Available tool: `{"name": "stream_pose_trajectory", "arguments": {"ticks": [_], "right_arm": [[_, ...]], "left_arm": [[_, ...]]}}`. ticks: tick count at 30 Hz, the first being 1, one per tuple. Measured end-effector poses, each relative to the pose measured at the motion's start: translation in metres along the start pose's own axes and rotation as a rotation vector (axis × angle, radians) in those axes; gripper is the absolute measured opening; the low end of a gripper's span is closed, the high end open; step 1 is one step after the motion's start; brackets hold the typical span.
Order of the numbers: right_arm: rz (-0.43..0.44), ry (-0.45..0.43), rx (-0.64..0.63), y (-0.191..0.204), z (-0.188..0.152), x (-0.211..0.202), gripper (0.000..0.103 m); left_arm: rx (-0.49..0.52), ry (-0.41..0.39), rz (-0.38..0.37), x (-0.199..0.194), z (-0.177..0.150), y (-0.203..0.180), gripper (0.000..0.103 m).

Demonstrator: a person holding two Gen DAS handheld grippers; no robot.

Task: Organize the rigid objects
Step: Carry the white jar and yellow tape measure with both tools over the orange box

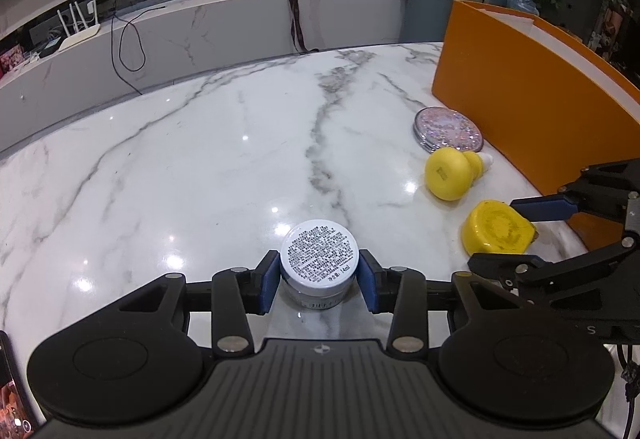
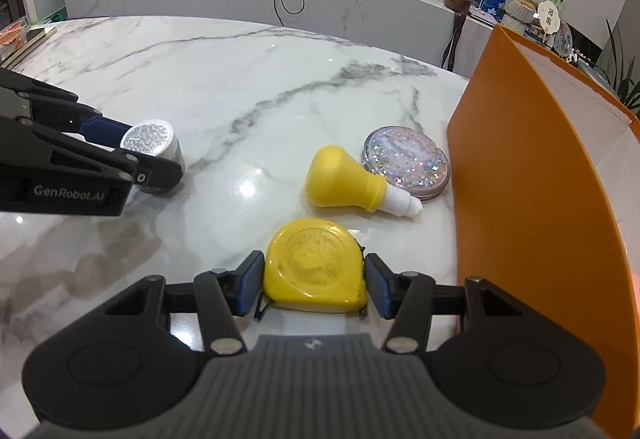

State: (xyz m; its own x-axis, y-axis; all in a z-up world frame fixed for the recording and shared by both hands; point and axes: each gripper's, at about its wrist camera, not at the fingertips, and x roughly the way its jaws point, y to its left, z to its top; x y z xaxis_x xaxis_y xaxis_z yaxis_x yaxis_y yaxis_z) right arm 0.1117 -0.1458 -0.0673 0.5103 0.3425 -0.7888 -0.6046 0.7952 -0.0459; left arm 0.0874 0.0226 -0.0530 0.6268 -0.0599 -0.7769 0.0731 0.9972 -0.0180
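Left gripper (image 1: 319, 275) clamped on jar (image 1: 319, 254), lower centre. Right gripper (image 2: 314, 281) clamped on tape measure (image 2: 316, 265) — both grips likely staged for the orange bin (image 2: 532, 175), right edge.

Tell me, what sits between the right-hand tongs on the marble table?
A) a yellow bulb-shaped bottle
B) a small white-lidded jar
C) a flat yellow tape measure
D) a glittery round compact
C: in the right wrist view the blue pads of the right tongs flank the yellow tape measure; the jar sits in the left tongs, while the bulb-shaped bottle and compact lie free beside the orange box.
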Motion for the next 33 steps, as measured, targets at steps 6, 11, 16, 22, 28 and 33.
{"name": "stream_pose_trajectory", "arguments": {"ticks": [6,11,16,22,28,33], "right_arm": [[0.010,-0.007,0.015,-0.004,0.003,-0.005,0.054],[0.013,-0.037,0.030,-0.008,0.008,-0.019,0.054],[0.007,-0.095,0.035,-0.014,0.018,-0.044,0.054],[-0.002,-0.192,0.089,-0.035,0.030,-0.082,0.054],[-0.020,-0.259,0.139,-0.060,0.032,-0.111,0.054],[-0.055,-0.287,0.179,-0.086,0.030,-0.126,0.054]], "left_arm": [[-0.004,-0.007,-0.017,-0.010,0.005,-0.006,0.047],[-0.016,-0.032,-0.022,-0.025,0.015,-0.009,0.046],[-0.014,-0.083,-0.030,-0.046,0.026,-0.021,0.047],[0.006,-0.132,-0.050,-0.065,0.038,-0.040,0.047],[0.032,-0.153,-0.062,-0.077,0.047,-0.054,0.047],[0.064,-0.148,-0.067,-0.080,0.052,-0.063,0.047]]}}
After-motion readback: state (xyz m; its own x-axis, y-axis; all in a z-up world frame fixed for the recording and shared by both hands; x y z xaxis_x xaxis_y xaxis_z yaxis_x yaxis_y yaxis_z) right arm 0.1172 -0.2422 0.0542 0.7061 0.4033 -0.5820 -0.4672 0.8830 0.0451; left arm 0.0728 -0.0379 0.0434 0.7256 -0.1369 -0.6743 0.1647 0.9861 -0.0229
